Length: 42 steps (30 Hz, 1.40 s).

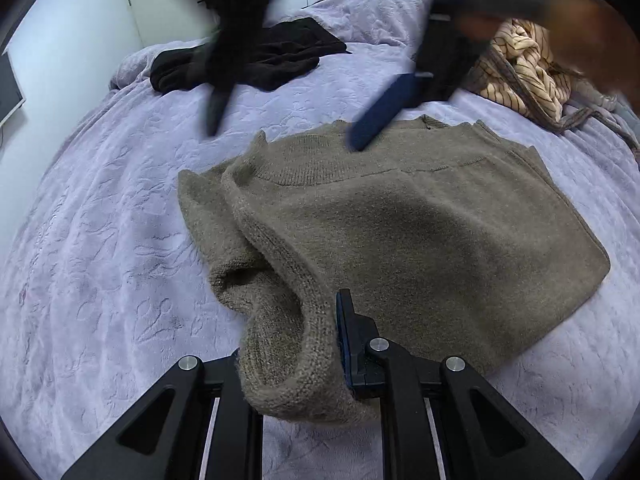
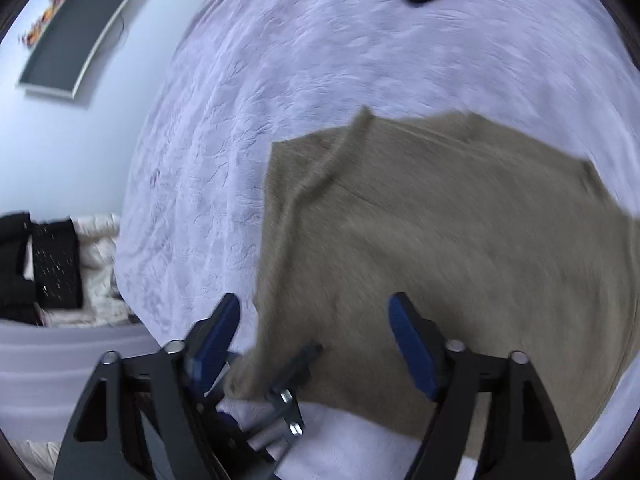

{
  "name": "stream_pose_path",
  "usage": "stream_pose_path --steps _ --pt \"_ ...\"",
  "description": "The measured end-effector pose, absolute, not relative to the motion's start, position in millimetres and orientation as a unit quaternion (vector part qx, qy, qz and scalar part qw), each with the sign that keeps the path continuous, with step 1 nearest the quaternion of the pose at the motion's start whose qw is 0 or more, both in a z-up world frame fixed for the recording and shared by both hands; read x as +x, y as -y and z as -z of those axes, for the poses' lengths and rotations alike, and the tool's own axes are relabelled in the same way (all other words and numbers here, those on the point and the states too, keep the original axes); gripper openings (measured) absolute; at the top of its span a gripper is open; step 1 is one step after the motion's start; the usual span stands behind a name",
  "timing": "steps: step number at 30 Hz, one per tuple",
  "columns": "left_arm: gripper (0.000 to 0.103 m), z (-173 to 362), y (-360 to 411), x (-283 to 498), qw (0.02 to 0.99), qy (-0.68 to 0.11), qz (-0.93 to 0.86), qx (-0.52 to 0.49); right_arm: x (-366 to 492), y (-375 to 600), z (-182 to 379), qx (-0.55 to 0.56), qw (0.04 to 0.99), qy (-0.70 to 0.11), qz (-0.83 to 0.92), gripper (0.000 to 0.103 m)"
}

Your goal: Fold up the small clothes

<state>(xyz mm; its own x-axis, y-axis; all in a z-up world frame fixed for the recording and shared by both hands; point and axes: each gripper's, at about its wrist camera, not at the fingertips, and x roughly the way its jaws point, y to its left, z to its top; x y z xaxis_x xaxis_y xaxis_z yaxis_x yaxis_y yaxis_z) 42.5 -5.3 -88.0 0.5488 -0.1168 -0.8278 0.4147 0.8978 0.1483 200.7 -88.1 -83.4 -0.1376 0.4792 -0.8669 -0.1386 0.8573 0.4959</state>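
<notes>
Your left gripper (image 1: 320, 344) pinches the near cuff of the taupe knit sweater (image 1: 420, 232), which lies long-side across the lilac bedspread (image 1: 100, 240), while your right gripper (image 2: 316, 344) hangs open above it, gripping nothing, a gap only the right wrist view shows clearly.

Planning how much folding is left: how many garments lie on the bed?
3. A brown sweater in the middle, a black garment at the far side, and a striped one at the far right. More may be hidden outside the views.
</notes>
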Motion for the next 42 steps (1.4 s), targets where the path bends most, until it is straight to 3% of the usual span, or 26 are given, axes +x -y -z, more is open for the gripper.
stream_pose_path --steps 6,15,17,18,19,29,38,42 --pt "0.016 84.8 4.5 44.0 0.865 -0.444 0.164 0.164 234.1 16.9 124.9 0.02 0.589 -0.774 -0.231 0.09" --pt "0.016 82.2 -1.3 47.5 0.866 -0.447 0.167 0.152 246.4 -33.9 169.4 -0.116 0.568 -0.794 -0.184 0.09" --pt "0.016 79.2 -3.5 48.2 0.867 -0.447 0.166 0.149 246.6 -26.9 171.7 -0.11 0.579 -0.789 -0.173 0.075" --pt "0.016 77.7 -4.4 48.3 0.868 -0.445 0.164 0.147 246.8 -20.5 170.7 -0.104 0.586 -0.786 -0.167 0.034" --pt "0.016 75.0 -4.8 48.6 0.869 -0.443 0.166 0.145 248.2 -9.4 167.6 -0.076 0.593 -0.783 -0.169 0.017" --pt "0.016 27.9 47.7 26.6 0.876 -0.392 0.222 0.175 231.0 117.0 93.6 0.18 0.65 -0.69 -0.262 0.015" --pt "0.016 -5.4 146.3 3.8 0.866 -0.349 0.29 0.21 205.8 244.8 25.1 0.27 0.705 -0.596 -0.275 0.015" --pt "0.016 0.2 193.0 -11.5 0.848 -0.339 0.33 0.24 182.1 304.9 20.0 0.3 0.723 -0.564 -0.263 0.015"
